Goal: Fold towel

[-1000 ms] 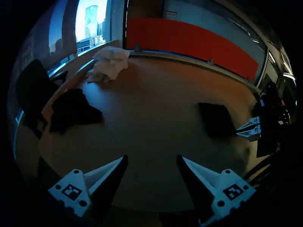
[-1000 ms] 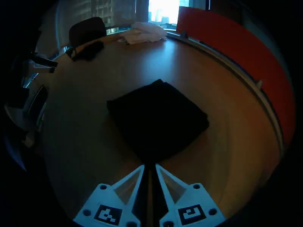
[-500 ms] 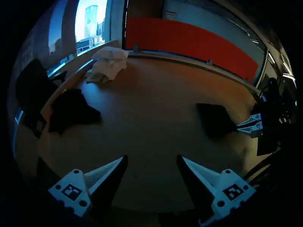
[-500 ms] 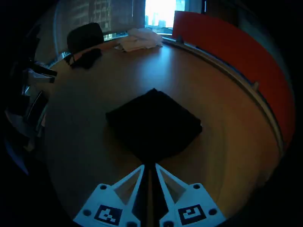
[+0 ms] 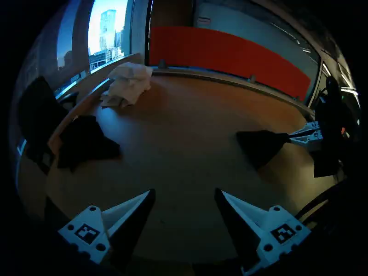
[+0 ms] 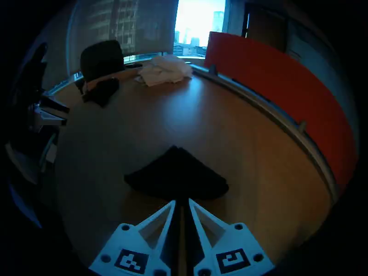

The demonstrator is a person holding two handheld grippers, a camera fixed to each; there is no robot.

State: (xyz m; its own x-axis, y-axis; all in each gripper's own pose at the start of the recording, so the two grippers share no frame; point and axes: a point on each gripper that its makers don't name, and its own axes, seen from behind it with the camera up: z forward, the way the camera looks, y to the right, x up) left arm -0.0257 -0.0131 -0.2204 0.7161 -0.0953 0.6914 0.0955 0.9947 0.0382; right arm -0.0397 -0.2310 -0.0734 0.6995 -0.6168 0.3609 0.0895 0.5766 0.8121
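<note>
Towel tents up by the near edge of the desk because right gripper pinches its corner, probably for folding; left gripper hovers, jaws spread.

The left gripper view looks from the near edge of the counter, low over it. It faces forward between the wide-set fingers of the left gripper, toward the window and the red panel. The right gripper view rides the right gripper, close behind the dark towel, facing down the counter's length to that window. Both views take in the dark towel, the white cloth pile, the red panel, and the other gripper off to one side.
</note>
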